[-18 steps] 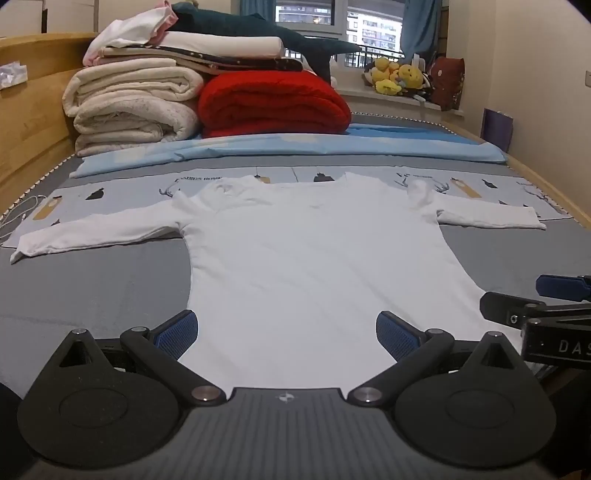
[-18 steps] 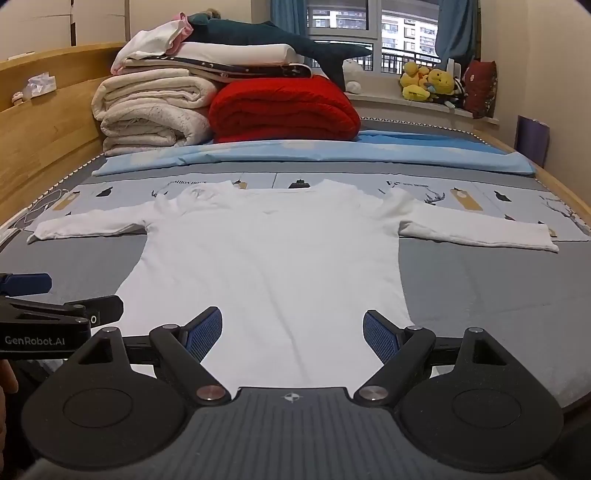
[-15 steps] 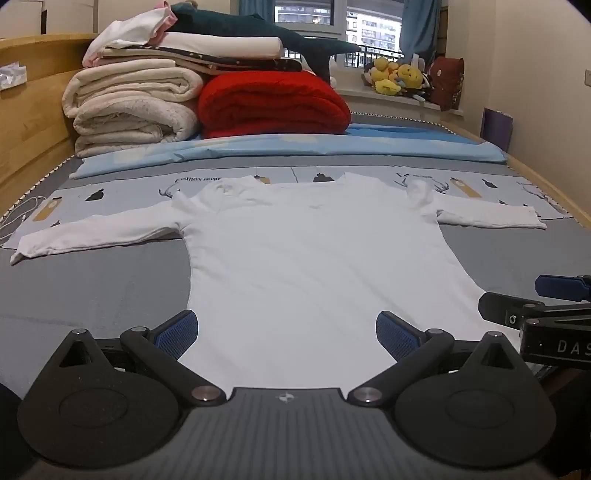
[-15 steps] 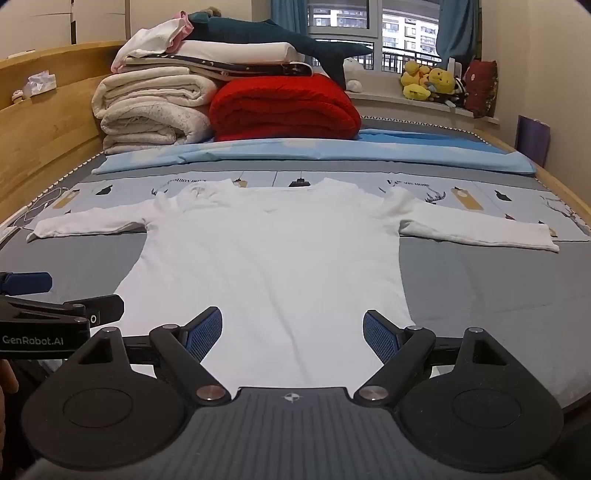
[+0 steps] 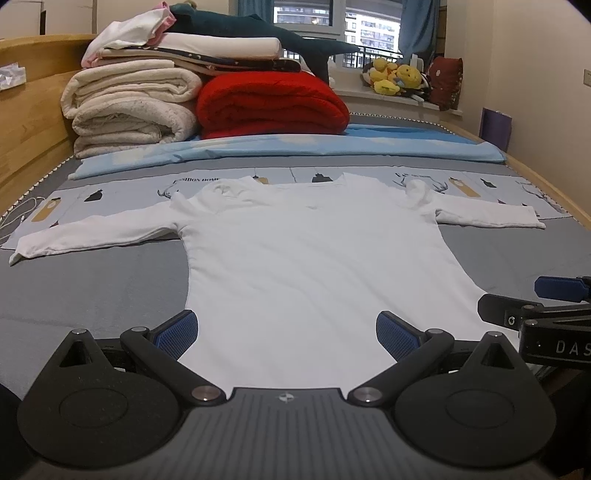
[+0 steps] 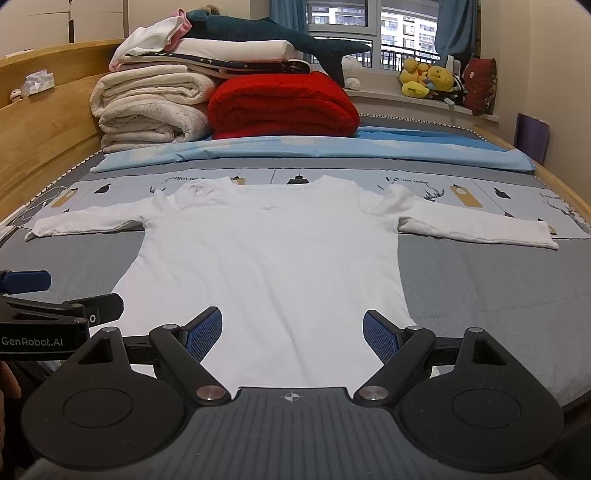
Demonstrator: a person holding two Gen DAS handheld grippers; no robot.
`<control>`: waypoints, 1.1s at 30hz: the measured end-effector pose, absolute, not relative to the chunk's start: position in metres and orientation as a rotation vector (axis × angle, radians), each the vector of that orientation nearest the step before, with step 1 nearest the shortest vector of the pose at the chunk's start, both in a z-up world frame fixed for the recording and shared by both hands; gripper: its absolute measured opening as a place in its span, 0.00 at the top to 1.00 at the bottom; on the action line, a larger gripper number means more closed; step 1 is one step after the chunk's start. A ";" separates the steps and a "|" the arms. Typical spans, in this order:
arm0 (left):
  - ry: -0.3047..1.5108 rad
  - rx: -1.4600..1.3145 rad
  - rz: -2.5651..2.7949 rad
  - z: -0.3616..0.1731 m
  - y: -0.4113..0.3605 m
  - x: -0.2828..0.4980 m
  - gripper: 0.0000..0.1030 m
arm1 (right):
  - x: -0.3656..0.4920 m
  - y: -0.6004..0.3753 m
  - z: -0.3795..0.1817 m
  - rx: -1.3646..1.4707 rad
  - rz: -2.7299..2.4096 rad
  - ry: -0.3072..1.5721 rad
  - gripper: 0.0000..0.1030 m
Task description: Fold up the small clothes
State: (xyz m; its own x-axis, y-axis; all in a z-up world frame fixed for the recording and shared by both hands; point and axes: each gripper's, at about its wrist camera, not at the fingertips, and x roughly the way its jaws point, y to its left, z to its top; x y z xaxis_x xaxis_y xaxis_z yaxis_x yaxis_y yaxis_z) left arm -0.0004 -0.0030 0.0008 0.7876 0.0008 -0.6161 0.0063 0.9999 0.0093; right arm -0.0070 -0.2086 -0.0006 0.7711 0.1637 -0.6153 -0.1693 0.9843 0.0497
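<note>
A: Item one, the garment?

B: One white long-sleeved shirt, laid flat on the bed, front or back up I cannot tell. Neckline toward the far end, hem toward us. Both sleeves are spread out sideways; the left sleeve runs onto the printed sheet, and the right sleeve does the same on the other side. Slight bunching at each shoulder.

A: Item two, the tools?

B: Left gripper, low over the hem, fingers spread wide with nothing between them but the cloth beneath. It sits toward the shirt's left hem corner. Right gripper, same posture, fingers parted and holding nothing, placed toward the right half of the hem. The two stand side by side, apart; each shows at the edge of the other's view.

A: Touching the fabric?

B: Cannot tell; the blue pads sit close over the hem, no more can be said.

A: Bedding?

B: Grey cover under the shirt's body, printed sheet under the shoulders, then a light blue sheet folded across beyond.

A: Far end?

B: Red folded blanket, beside a cream stack of blankets on its left. Folded linens on top, with a dark teal plush shark lying across them. Yellow plush toys on the window ledge. Wooden bed frame along the left side.
</note>
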 end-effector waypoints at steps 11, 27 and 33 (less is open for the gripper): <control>0.662 0.008 0.006 0.001 0.000 0.000 0.00 | -0.007 -0.208 -0.001 -0.011 0.181 0.666 0.18; 0.672 0.009 0.027 -0.001 0.003 0.002 0.00 | -0.007 -0.205 -0.005 -0.017 0.181 0.667 0.18; 0.685 0.002 0.024 -0.002 0.002 0.004 0.00 | -0.006 -0.209 -0.007 -0.007 0.162 0.679 0.18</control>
